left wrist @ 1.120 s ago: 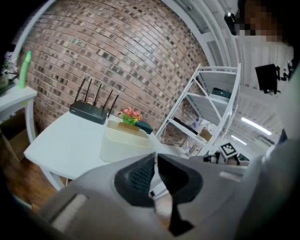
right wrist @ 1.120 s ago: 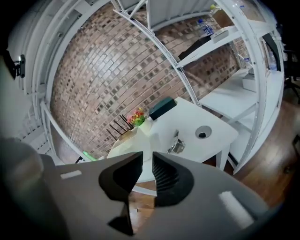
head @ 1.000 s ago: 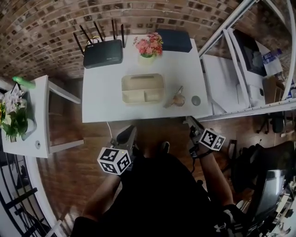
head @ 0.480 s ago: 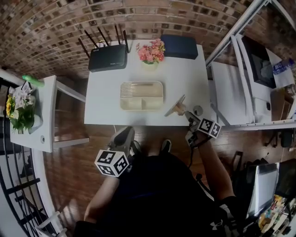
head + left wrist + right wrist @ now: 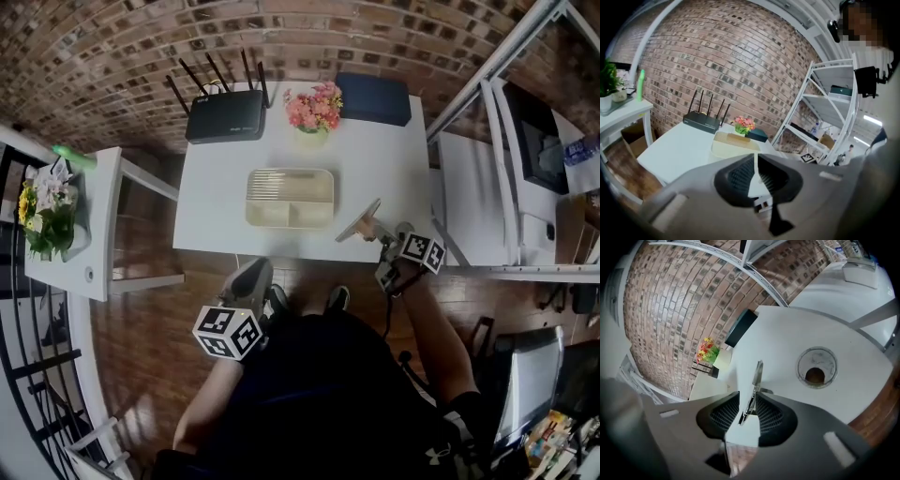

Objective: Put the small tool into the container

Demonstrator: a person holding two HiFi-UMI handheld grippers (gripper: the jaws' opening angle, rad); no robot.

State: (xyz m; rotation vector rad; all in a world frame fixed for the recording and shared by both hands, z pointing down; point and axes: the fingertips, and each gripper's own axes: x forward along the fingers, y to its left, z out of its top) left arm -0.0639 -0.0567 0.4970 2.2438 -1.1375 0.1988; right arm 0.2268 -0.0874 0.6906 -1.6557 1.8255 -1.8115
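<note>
Two grippers frame a white table (image 5: 216, 220) that carries everything the task needs, and its layout explains the poses. The beige container (image 5: 286, 185) sits open-topped in the middle of the table, its ribbed section and two smaller compartments bare, so it is presumably placed there as the drop point within easy reach of either hand. The small tool (image 5: 360, 221) lies on the table to the container's right, close to the near edge and beside a round cable hole (image 5: 403, 228), not yet in the container. The right gripper view shows it as a thin metal piece pointing away along the tabletop. That position is likely why the right hand does the work. The right gripper (image 5: 387, 251) reaches over the table's near edge with the forearm stretched forward and slants down towards the surface. Its jaws have just been opening and now stand wide, with the tool's near end (image 5: 755, 380) between the pads and a gap on each side, so nothing is clamped yet. I judge this to be the approach before the pinch. The left gripper (image 5: 251, 279) hangs back at the person's front, short of the table edge and tipped slightly down, apparently idle. Its jaws are drawn almost together at the tips and hold nothing.
</note>
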